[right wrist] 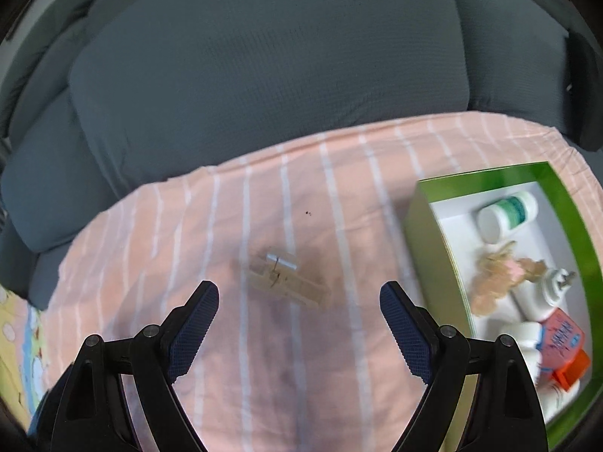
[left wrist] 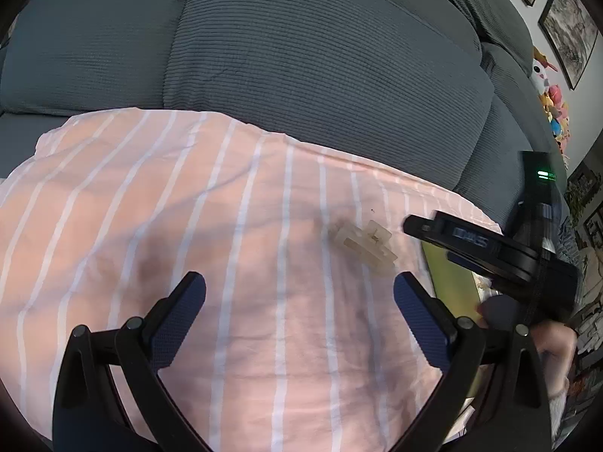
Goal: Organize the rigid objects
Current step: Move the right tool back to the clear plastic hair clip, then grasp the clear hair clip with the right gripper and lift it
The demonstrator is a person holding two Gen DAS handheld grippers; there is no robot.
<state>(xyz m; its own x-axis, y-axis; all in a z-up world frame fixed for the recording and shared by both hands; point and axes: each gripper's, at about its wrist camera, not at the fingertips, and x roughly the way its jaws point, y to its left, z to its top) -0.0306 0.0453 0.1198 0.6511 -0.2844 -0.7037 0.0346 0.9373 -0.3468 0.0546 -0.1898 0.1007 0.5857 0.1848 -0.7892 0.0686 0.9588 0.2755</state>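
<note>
Both the left tool [left wrist: 299, 297] and right tool [right wrist: 299, 303] hang spread above the clear hair clip [right wrist: 286, 278] on the striped sheet [right wrist: 226, 226], beside the green box [right wrist: 426, 233]

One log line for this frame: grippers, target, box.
left gripper open, empty | right gripper open, empty | hair clip on striped cloth | green box holds bottles

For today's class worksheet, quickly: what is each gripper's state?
Left gripper: open, holding nothing.
Right gripper: open, holding nothing; the translucent beige plastic hair clip lies ahead.
</note>
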